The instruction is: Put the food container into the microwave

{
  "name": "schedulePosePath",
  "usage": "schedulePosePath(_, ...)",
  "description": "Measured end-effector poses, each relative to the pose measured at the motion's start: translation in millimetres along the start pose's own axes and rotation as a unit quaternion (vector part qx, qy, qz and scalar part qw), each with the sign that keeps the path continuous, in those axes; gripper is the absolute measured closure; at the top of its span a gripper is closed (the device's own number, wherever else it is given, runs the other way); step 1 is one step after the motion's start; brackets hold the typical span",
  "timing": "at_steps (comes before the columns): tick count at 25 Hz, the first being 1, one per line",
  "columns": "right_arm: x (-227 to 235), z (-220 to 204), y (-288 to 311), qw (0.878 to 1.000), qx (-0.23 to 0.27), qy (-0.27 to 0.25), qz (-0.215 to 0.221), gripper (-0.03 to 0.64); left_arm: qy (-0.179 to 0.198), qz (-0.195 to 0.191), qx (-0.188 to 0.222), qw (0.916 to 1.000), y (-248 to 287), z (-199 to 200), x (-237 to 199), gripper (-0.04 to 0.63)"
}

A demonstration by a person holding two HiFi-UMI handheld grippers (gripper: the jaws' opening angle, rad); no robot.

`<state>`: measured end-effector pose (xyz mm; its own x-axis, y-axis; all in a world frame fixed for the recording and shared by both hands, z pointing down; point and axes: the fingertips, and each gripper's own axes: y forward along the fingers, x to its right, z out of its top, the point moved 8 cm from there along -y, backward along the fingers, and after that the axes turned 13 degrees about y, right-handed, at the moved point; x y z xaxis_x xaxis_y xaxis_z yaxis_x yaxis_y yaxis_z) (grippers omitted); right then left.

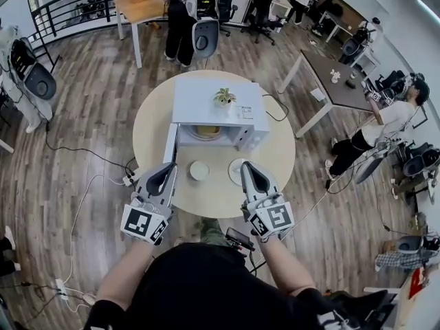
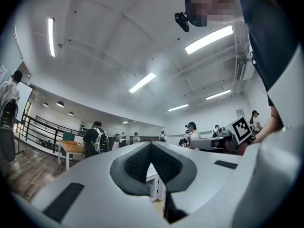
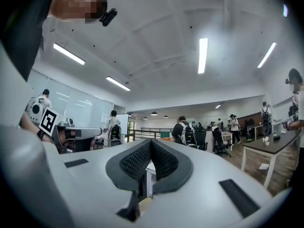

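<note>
A white microwave (image 1: 218, 105) stands on the round beige table (image 1: 151, 126), its door (image 1: 170, 143) swung open to the left and a yellowish turntable (image 1: 205, 132) showing inside. A small round white food container (image 1: 199, 170) sits on the table in front of it. Beside that lies a round white plate or lid (image 1: 236, 172), partly hidden by my right gripper (image 1: 247, 165). My left gripper (image 1: 167, 167) hovers just left of the container. Both grippers are shut with nothing held, pads meeting in the left gripper view (image 2: 151, 146) and the right gripper view (image 3: 151, 141).
A small potted plant (image 1: 224, 97) stands on the microwave. Cables and a power strip (image 1: 127, 179) lie on the wooden floor at the left. A dark table (image 1: 337, 81) is at the right, a wooden desk (image 1: 141, 9) behind, and several people and chairs around the room.
</note>
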<state>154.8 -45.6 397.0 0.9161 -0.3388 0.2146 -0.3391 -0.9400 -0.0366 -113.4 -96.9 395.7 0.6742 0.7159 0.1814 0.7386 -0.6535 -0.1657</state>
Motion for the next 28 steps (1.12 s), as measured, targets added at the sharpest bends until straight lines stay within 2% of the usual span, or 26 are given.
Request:
schedulePosePath(5, 11.6, -3.9, -2.6, 0.999, 0.009, 0.043, -0.027, 0.603, -0.001, 0.012, 0.004, 0.9999, -7.1, 0.3, -3.5, 0.577)
schedulePosePath(12, 14.2, -10.0, -4.5, 0.998, -0.001, 0.045, -0.034, 0.603, -0.005, 0.022, 0.006, 0.9997, -9.2, 2.0, -1.4, 0.577)
schedulePosePath(28, 20.7, -7.7, -24.8, 0.998, -0.001, 0.035, -0.052, 0.603, -0.020, 0.009, 0.008, 0.9997, -2.0, -3.8, 14.4, 0.577)
